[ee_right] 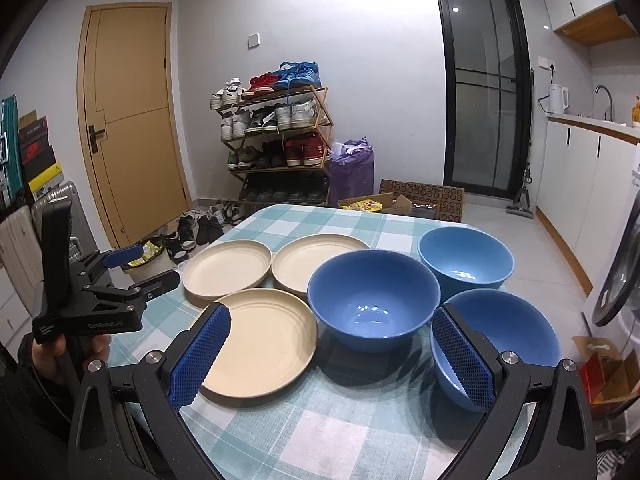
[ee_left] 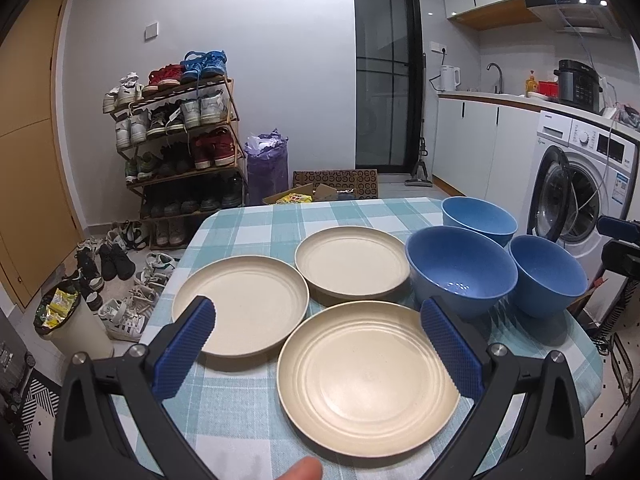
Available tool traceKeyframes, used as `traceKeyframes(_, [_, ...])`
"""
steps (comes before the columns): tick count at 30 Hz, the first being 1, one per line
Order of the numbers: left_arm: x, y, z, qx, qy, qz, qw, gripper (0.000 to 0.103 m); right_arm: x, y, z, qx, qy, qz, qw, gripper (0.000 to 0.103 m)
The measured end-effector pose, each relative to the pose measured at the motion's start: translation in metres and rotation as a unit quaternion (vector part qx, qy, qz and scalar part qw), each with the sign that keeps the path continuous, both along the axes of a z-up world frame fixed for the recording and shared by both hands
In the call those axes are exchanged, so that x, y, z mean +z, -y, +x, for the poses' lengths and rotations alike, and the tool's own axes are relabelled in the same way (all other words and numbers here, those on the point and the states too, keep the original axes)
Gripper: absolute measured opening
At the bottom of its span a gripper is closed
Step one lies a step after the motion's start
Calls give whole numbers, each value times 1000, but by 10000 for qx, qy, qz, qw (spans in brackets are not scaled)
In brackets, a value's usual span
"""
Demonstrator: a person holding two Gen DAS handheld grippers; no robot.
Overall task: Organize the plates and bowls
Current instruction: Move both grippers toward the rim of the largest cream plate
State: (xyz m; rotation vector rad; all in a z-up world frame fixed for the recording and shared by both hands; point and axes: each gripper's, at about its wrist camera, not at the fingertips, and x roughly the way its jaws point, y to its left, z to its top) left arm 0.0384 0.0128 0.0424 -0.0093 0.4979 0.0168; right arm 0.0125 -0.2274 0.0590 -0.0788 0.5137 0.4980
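left tongs [ee_left: 318,314] apart | right tongs [ee_right: 332,322] apart | 3 plates [ee_left: 368,372], 3 bowls [ee_left: 460,268] on table [ee_left: 248,420]

1. The left wrist view looks forward between its own two blue-padded fingers, from above the near edge of the table [ee_left: 248,216], angled down. It sits near the cream plates; the nearest plate [ee_left: 368,372] fills its lower middle.
2. The right wrist view looks the same way from farther right, close above the bowls, with the nearest bowl [ee_right: 516,336] partly behind its right finger.
3. Both views share the checked table, three plates, three blue bowls, the far shoe rack [ee_left: 180,140] and the dark glass door [ee_right: 480,88].
4. The right wrist view also catches the left gripper [ee_right: 120,276] at its left edge.
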Motion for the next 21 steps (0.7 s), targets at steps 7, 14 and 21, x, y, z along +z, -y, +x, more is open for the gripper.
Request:
traceKeyframes(7, [6, -3, 16, 40, 29, 97, 9999, 103, 14, -6, 20, 134, -31, -75, 9999, 103])
traceKeyframes(14, [10, -13, 35, 59, -33, 68, 10000, 103, 25, -15, 42, 223, -121, -129, 9996, 103])
traceKeyframes(21, [9, -19, 55, 19, -131, 26, 9999, 103, 35, -20, 67, 243, -221, -151, 9993, 103])
